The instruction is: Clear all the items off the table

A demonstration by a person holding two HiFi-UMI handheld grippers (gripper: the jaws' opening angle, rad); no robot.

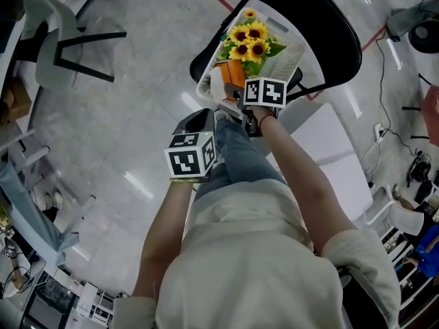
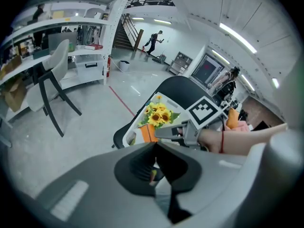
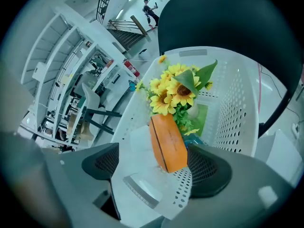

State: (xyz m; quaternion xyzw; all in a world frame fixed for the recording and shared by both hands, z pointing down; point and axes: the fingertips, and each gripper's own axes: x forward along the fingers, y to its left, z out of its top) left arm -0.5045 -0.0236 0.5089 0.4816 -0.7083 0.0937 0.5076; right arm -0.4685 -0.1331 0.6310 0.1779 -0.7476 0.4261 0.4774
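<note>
- Head view alone took in both hands at once. At far left a white chair (image 1: 51, 43) stood on the grey floor. Next came the left gripper (image 1: 200, 122), held over the person's jeans, its jaws unreadable from above.
- Left gripper view settled that: the two dark pads were pressed together with nothing pinched between them, well apart from the basket (image 1: 291, 59). Only this view showed shelving and a staircase far back, and a red cord on the other wrist.
- At centre, the white perforated basket sat on a black chair (image 1: 336, 33) and held sunflowers (image 1: 248, 40) and an orange box (image 1: 234, 72).
- From above, the right gripper (image 1: 240, 91) reached over the basket's near rim, its marker cube covering the jaws.
- Right gripper view showed those jaws spread wide. The orange box lay between them in the basket, under the sunflowers, with the right pad just beside it and the left pad apart.
- That view alone revealed a white flat packet (image 3: 137, 144) left of the box and a green patch (image 3: 206, 115) beneath the flowers.
- At far right, the head view showed a white flat surface (image 1: 336, 156).
</note>
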